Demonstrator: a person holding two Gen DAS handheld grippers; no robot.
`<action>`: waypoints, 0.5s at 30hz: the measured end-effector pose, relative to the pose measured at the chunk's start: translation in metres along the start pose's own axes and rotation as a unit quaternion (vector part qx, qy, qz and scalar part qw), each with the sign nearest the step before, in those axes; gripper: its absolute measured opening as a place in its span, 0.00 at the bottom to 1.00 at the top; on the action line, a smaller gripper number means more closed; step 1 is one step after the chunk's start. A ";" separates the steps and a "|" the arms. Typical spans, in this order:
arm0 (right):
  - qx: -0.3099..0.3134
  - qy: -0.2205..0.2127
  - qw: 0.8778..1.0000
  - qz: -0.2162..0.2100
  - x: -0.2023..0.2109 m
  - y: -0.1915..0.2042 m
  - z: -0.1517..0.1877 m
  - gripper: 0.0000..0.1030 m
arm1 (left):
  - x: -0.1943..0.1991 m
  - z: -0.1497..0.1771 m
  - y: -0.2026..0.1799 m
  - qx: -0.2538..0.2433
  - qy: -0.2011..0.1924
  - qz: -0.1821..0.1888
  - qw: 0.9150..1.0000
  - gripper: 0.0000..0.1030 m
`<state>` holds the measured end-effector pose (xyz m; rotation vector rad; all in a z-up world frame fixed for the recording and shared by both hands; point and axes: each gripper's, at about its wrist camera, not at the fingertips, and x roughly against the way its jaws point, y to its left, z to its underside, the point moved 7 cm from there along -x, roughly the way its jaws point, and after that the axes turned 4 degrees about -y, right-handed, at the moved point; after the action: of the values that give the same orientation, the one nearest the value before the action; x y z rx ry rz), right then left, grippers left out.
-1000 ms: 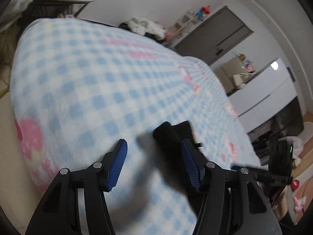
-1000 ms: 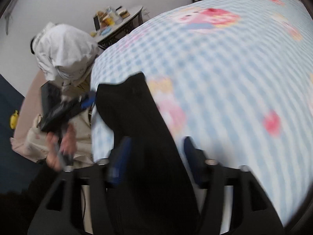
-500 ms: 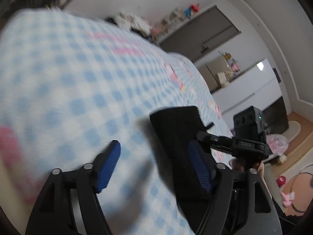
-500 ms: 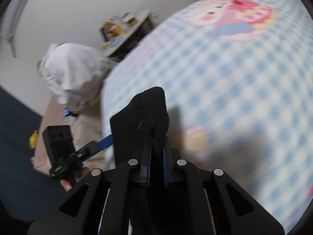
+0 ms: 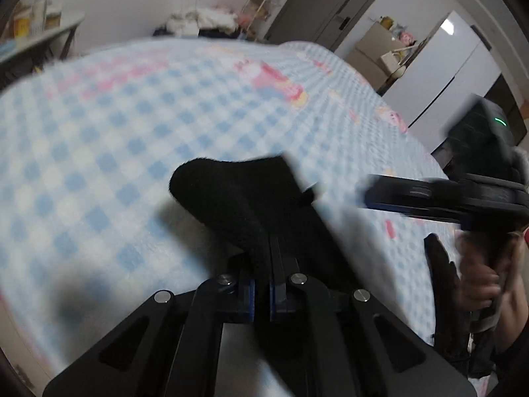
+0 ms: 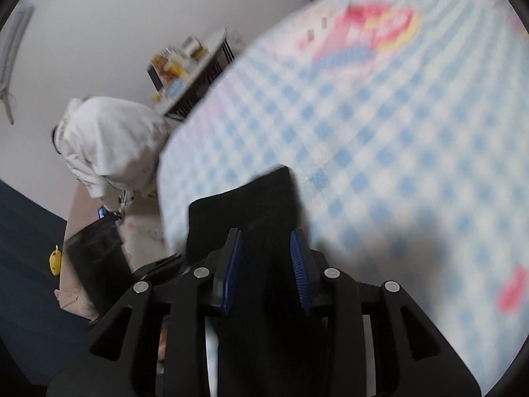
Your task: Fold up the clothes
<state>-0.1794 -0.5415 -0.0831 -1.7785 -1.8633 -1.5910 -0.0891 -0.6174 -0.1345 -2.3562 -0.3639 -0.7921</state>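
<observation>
A black fleece garment (image 5: pixel 231 195) lies over the near edge of a bed covered by a blue-and-white checked blanket (image 5: pixel 115 115). My left gripper (image 5: pixel 261 294) is shut on a fold of the garment. In the right wrist view the garment (image 6: pixel 244 205) runs between the fingers of my right gripper (image 6: pixel 267 264), whose blue pads stand apart around it, open. The right gripper also shows at the right of the left wrist view (image 5: pixel 429 198), held by a hand.
A white hooded garment (image 6: pixel 109 139) hangs left of the bed. A side table (image 6: pixel 191 63) with small items stands by the wall. A clothes pile (image 5: pixel 198 23), grey cabinet doors (image 5: pixel 327 3) and white cabinets (image 5: pixel 456 63) lie beyond the bed.
My left gripper was open and has closed on the black garment. My right gripper was shut on it half a second ago and has opened.
</observation>
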 end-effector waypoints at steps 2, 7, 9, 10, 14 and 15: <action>0.023 -0.026 0.999 0.020 0.057 0.012 0.018 0.32 | 0.018 0.002 -0.040 -0.028 -0.003 0.025 0.999 0.05; -0.016 -0.080 0.989 0.127 0.226 -0.018 0.136 0.50 | 0.065 0.009 -0.139 -0.098 -0.011 0.088 0.991 0.05; -0.064 -0.106 0.979 0.163 0.286 -0.034 0.200 0.50 | 0.074 0.036 -0.206 -0.126 0.006 0.134 0.983 0.05; -0.092 -0.119 0.972 0.182 0.314 -0.042 0.233 0.50 | 0.079 0.052 -0.242 -0.140 0.016 0.158 0.977 0.05; -0.187 -0.168 0.938 0.238 0.408 -0.054 0.360 0.50 | 0.100 0.121 -0.383 -0.185 0.055 0.261 0.946 0.05; -0.208 -0.181 0.930 0.242 0.423 -0.057 0.386 0.50 | 0.109 0.144 -0.417 -0.183 0.064 0.294 0.936 0.05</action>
<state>-0.1425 0.0258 0.0033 -2.6067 -1.0756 -1.6117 -0.1193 -0.1982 0.0384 -2.5205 0.5735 -0.7516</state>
